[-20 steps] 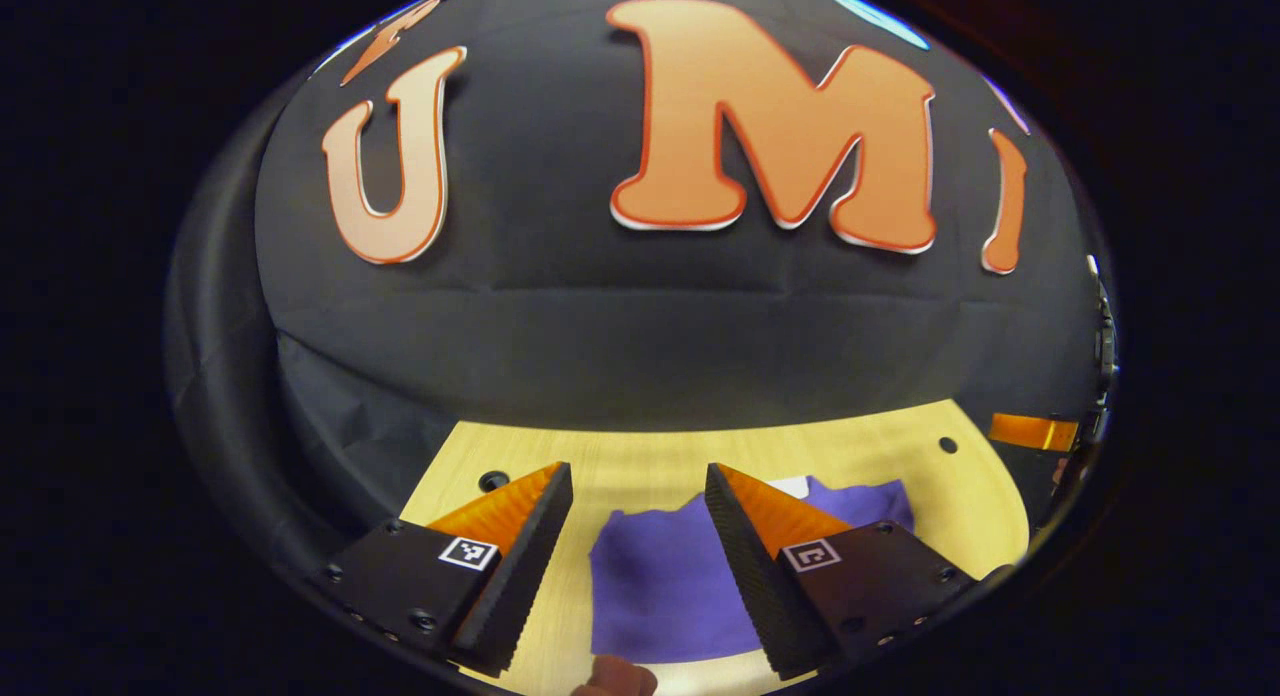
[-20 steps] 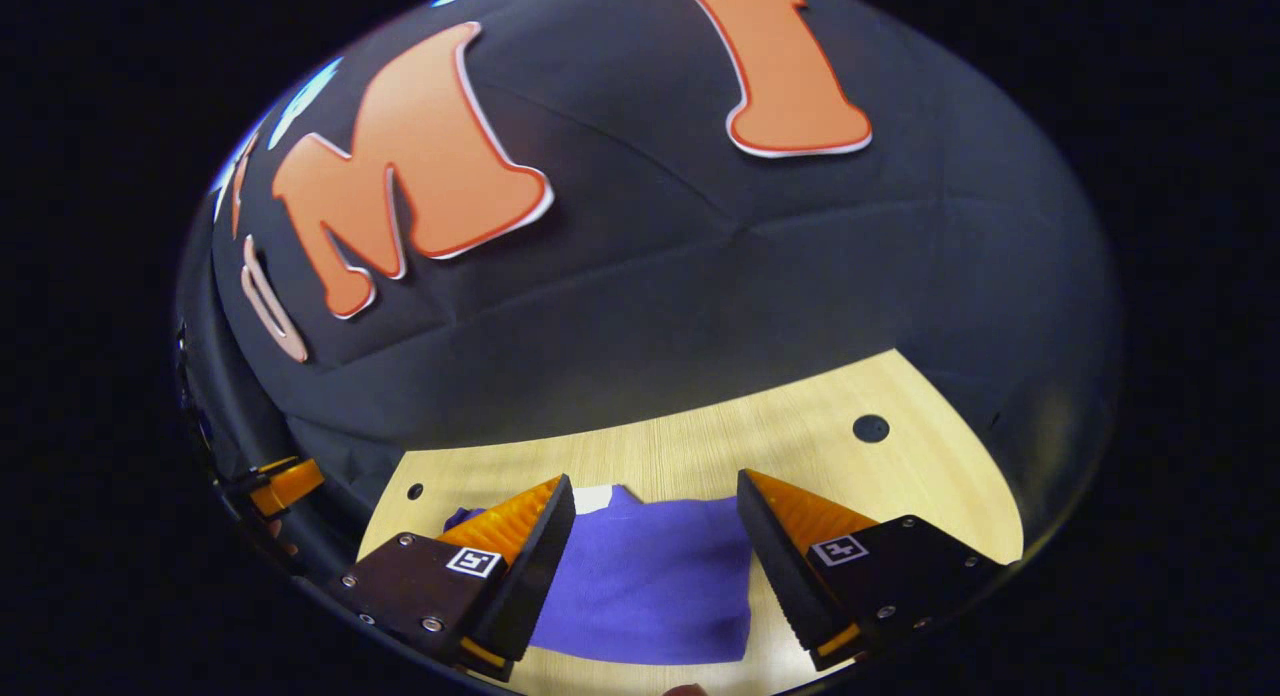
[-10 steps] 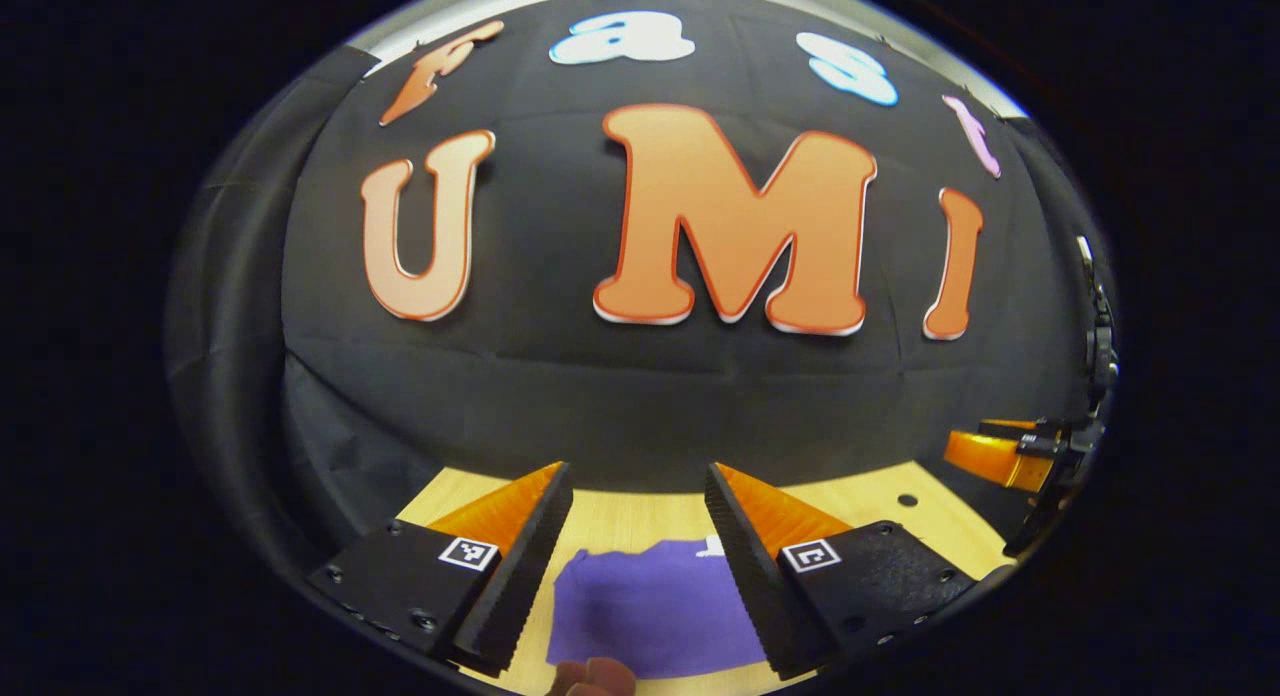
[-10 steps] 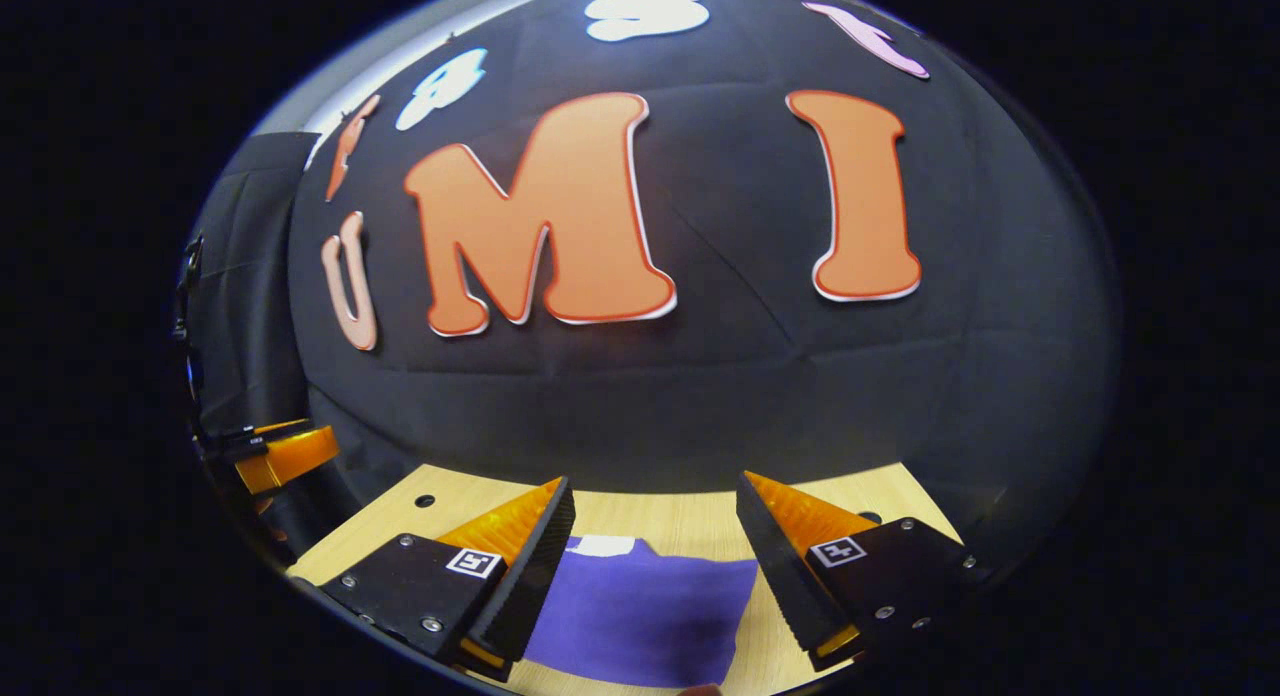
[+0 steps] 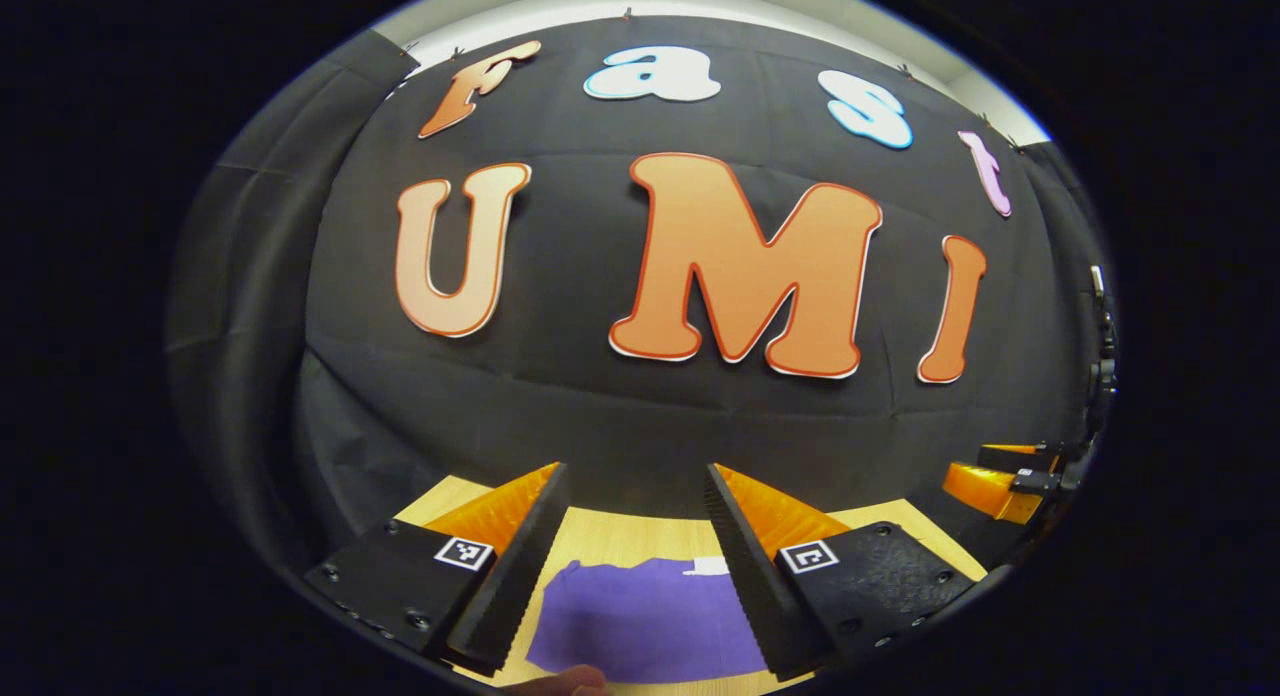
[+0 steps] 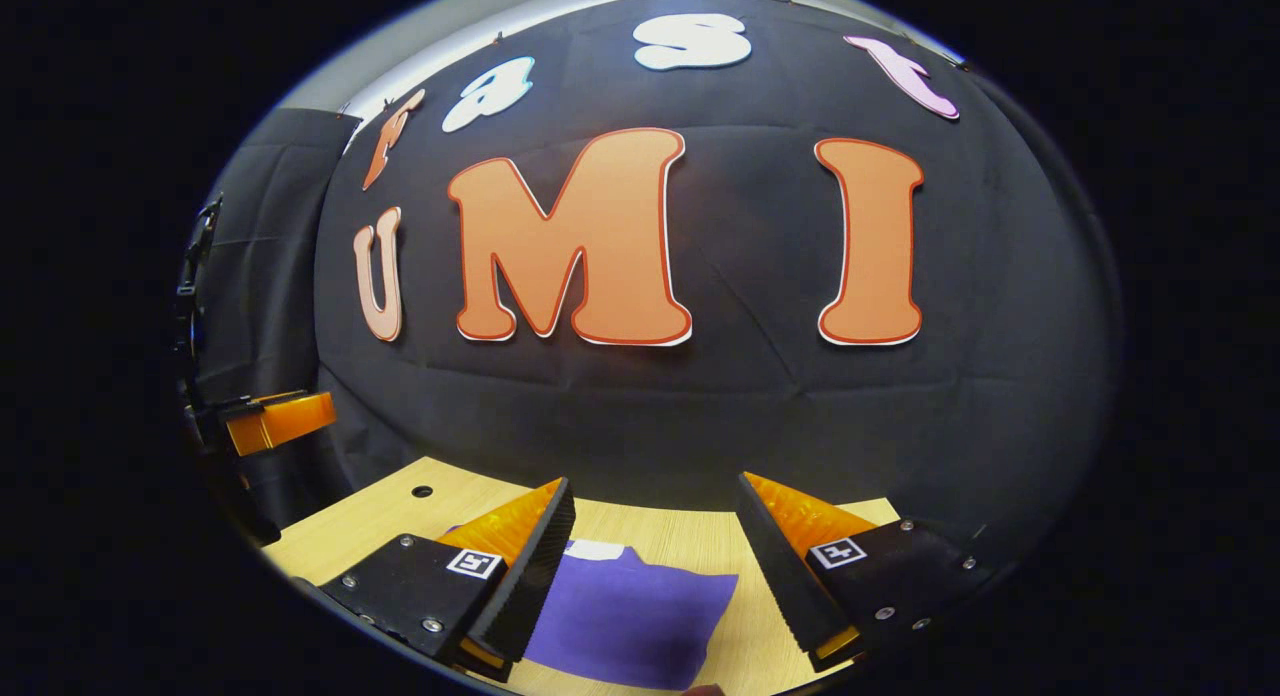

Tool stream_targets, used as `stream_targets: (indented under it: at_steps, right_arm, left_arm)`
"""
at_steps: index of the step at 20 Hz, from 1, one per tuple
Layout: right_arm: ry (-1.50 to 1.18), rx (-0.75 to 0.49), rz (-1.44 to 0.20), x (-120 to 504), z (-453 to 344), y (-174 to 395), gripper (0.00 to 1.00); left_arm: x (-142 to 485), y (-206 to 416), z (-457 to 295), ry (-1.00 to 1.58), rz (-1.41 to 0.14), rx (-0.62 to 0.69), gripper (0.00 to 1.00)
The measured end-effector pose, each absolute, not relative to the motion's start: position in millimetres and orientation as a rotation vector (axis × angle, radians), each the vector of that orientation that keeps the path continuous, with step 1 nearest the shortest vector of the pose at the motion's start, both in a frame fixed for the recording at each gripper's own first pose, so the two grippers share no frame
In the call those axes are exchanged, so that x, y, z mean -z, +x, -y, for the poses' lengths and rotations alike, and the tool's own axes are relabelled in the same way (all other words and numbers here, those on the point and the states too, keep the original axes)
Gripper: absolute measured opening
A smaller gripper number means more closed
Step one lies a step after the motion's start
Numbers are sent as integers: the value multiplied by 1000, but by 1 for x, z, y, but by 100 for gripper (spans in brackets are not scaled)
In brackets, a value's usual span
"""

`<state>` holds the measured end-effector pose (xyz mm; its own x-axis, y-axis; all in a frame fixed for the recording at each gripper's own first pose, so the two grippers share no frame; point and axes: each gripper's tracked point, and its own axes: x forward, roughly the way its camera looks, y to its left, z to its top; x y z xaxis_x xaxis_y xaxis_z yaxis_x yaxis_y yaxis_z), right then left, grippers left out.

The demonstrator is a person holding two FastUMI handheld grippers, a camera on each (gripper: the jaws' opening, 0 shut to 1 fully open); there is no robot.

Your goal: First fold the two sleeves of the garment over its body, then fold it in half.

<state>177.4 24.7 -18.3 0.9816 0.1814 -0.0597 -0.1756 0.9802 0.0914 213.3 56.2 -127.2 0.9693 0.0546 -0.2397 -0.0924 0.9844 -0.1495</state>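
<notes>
A purple garment [image 5: 645, 621] lies folded into a compact block on the wooden table [image 5: 620, 531], with a small white tag at its far edge. In the left gripper view my left gripper [image 5: 635, 486] hangs open above it, holding nothing. The right gripper view has the same purple garment [image 6: 625, 616] low between the fingers of my right gripper [image 6: 655, 496], which is also open and raised off the cloth. The right gripper [image 5: 1000, 481] appears at the right edge of the left gripper view. The left gripper [image 6: 275, 421] appears at the left edge of the right gripper view.
The light wooden table [image 6: 400, 511] has a small dark hole [image 6: 422, 492] near its far left. The black cloth wall rises close behind the table's far edge. A fingertip [image 5: 560, 681] peeks in at the bottom of the left gripper view.
Both grippers have risen and tilted upward, away from the folded garment. The table and garment have slid toward the bottom of both views, and more of the wall shows.
</notes>
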Motion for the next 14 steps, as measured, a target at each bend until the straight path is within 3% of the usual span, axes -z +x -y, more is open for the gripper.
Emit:
stream_targets:
  at_steps: [13,14]
  right_arm:
    - [57,-178,-56,21,-26,148,96]
    - [54,-178,-58,22,-26,147,100]
  left_arm:
    - [125,180,-57,-157,-216,-70,88]
    - [123,180,-54,-154,-202,-65,88]
